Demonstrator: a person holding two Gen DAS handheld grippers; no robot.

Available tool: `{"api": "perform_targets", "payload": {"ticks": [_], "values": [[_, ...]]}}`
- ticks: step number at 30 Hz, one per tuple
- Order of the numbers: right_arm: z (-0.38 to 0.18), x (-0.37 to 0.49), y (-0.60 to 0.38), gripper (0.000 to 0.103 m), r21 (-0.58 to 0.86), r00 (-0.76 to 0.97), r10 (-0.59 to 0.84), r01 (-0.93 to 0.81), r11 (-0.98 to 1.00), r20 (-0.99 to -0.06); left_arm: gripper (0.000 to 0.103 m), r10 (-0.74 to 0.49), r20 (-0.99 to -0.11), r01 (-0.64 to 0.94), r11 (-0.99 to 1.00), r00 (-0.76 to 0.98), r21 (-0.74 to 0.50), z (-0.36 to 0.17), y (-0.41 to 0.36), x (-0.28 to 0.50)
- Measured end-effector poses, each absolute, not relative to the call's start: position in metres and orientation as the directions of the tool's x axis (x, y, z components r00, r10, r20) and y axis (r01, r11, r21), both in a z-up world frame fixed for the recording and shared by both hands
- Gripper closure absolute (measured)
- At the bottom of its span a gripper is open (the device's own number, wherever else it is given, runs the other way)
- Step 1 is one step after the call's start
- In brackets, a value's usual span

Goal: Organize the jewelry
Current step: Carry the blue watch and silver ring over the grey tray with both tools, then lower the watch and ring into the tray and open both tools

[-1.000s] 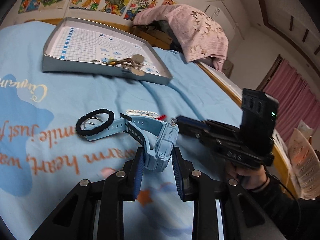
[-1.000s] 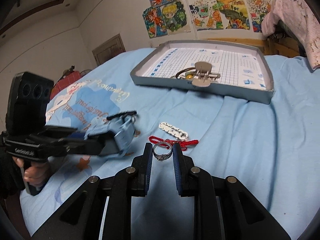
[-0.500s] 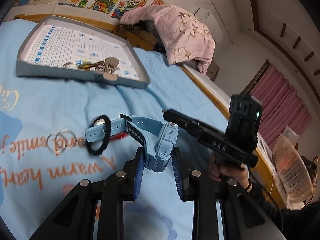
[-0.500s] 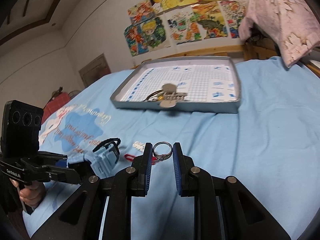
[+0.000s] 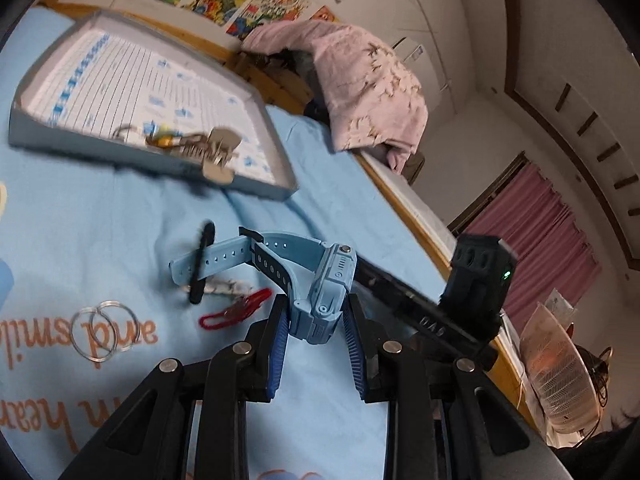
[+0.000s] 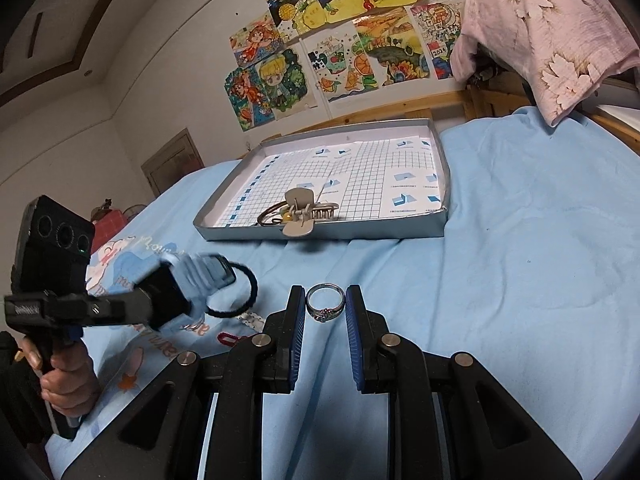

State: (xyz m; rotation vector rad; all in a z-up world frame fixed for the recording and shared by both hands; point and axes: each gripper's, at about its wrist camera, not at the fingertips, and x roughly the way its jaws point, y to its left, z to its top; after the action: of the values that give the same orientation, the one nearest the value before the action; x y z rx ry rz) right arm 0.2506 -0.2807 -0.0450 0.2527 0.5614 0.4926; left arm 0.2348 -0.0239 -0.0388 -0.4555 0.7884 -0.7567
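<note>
My left gripper (image 5: pixel 316 322) is shut on the case of a light-blue watch (image 5: pixel 326 292), held above the blue bedspread. A black hair tie (image 5: pixel 202 264) hangs around the watch's strap. In the right wrist view the watch (image 6: pixel 200 276) is blurred, and the hair tie (image 6: pixel 240 292) dangles from it. A small silver ring (image 6: pixel 325 302) stands upright between the pads of my right gripper (image 6: pixel 325 310), which is shut on it. Farther back lies the grey tray (image 6: pixel 360 234) with its grid-paper floor, holding a beige claw clip (image 6: pixel 300 212) and a bunch of rings and keys.
On the bedspread lie two linked key rings (image 5: pixel 106 334), a red cord (image 5: pixel 236 314) and a white beaded strip (image 5: pixel 226 286). A pink floral cloth (image 6: pixel 552 32) covers something at the bed's head. A wooden bed rail (image 5: pixel 404 204) runs along the right. A hand (image 6: pixel 68 384) grips the left tool.
Both grippers have travelled across the bed toward the tray with their loads. The hair tie came up off the bedspread on the watch strap, uncovering the key rings.
</note>
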Motion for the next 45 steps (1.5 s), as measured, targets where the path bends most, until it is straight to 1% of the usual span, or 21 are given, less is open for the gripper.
{"api": "perform_targets", "payload": {"ticks": [3,7,11,14,16,21,22,24,26,28,31,33,38,45], "values": [[-0.047,0.252,-0.280,0.085,0.356,0.733,0.506,-0.371,0.858,-0.454,0.077,-0.757,-0.483,0.417,0.649,0.440,-0.636,-0.053,-0.025,0.238],[-0.049,0.253,-0.281,0.085,0.361,0.733,0.501,-0.362,0.860,-0.459,0.077,-0.766,-0.479,0.414,0.637,0.428,-0.650,-0.061,-0.024,0.237],[-0.051,0.254,-0.282,0.085,0.365,0.737,0.496,-0.353,0.862,-0.459,0.077,-0.767,-0.454,0.445,0.636,0.453,-0.630,-0.049,-0.024,0.232],[-0.049,0.256,-0.280,0.085,0.359,0.747,0.494,-0.356,0.863,-0.446,0.077,-0.743,-0.441,0.456,0.662,0.503,-0.595,-0.032,-0.020,0.233],[-0.042,0.264,-0.277,0.085,0.351,0.762,0.495,-0.366,0.862,-0.419,0.077,-0.709,-0.444,0.452,0.698,0.549,-0.556,-0.022,-0.018,0.235],[-0.024,0.293,-0.261,0.085,0.317,0.794,0.488,-0.386,0.866,-0.364,0.077,-0.571,-0.439,0.395,0.811,0.694,-0.431,0.003,-0.006,0.252],[-0.021,0.303,-0.258,0.085,0.307,0.804,0.478,-0.383,0.871,-0.355,0.077,-0.519,-0.442,0.360,0.845,0.732,-0.396,0.008,-0.003,0.261],[-0.017,0.322,-0.254,0.085,0.310,0.815,0.466,-0.369,0.876,-0.344,0.077,-0.454,-0.450,0.317,0.882,0.769,-0.347,0.012,0.000,0.275],[-0.016,0.341,-0.252,0.085,0.319,0.819,0.452,-0.349,0.881,-0.353,0.077,-0.390,-0.463,0.266,0.913,0.796,-0.310,0.013,0.004,0.296],[-0.020,0.359,-0.248,0.085,0.322,0.815,0.439,-0.328,0.888,-0.379,0.077,-0.359,-0.480,0.236,0.925,0.801,-0.297,0.011,0.007,0.315],[-0.029,0.383,-0.243,0.085,0.328,0.794,0.434,-0.311,0.892,-0.427,0.077,-0.310,-0.529,0.190,0.944,0.790,-0.269,0.002,0.005,0.343],[-0.036,0.395,-0.238,0.085,0.327,0.776,0.431,-0.303,0.895,-0.460,0.077,-0.299,-0.556,0.175,0.948,0.775,-0.266,-0.005,0.004,0.355],[-0.052,0.405,-0.228,0.085,0.311,0.753,0.424,-0.300,0.902,-0.503,0.077,-0.291,-0.600,0.151,0.950,0.745,-0.273,-0.022,0.002,0.363],[-0.057,0.408,-0.221,0.085,0.292,0.744,0.408,-0.293,0.911,-0.529,0.075,-0.294,-0.611,0.137,0.947,0.735,-0.291,-0.028,0.004,0.368]]}}
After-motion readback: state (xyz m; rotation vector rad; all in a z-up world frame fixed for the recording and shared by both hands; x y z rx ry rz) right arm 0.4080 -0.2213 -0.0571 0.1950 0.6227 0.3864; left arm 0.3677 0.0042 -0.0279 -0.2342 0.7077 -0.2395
